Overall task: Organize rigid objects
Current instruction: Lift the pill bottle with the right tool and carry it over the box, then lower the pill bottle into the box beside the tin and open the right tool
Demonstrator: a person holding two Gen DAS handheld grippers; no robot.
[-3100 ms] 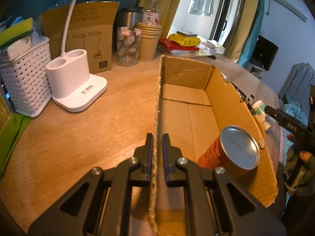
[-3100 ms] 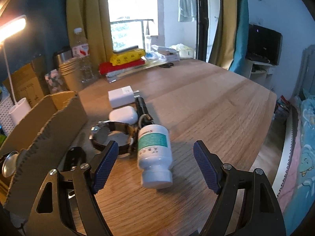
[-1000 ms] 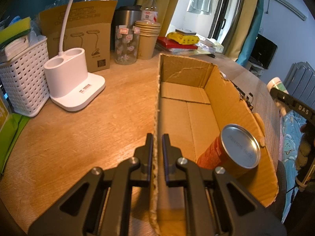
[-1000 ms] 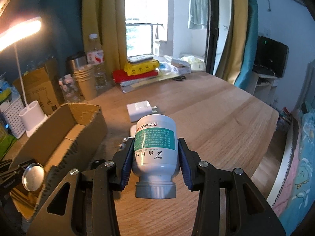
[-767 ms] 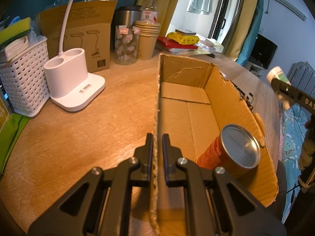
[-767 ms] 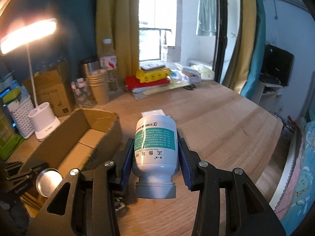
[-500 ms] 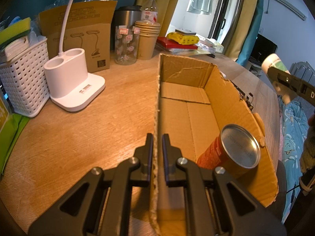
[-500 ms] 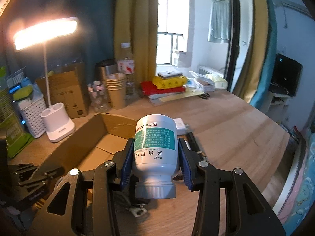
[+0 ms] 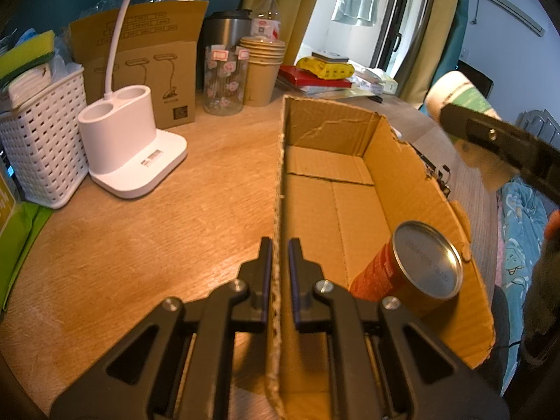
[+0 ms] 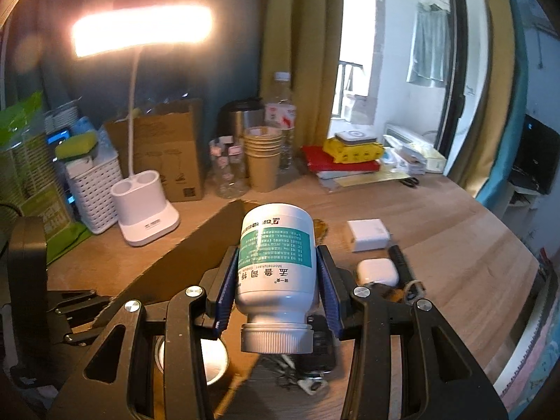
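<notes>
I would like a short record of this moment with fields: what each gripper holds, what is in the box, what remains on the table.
left gripper: shut on the left wall of the cardboard box
right gripper: shut on a white pill bottle, cap toward the camera
bottle position: above the box's right wall
in the box: one orange can with a metal end, lying tilted
on the table, right of the box: white charger, white earbud case, black stick-shaped thing

I am at a wooden table (image 9: 140,231) in a lived-in home: ahead of my tongs stand a lit desk lamp (image 10: 140,31), paper cups (image 10: 263,161) and curtains (image 10: 301,49); printed bedding (image 9: 521,231) lies off to the right.
</notes>
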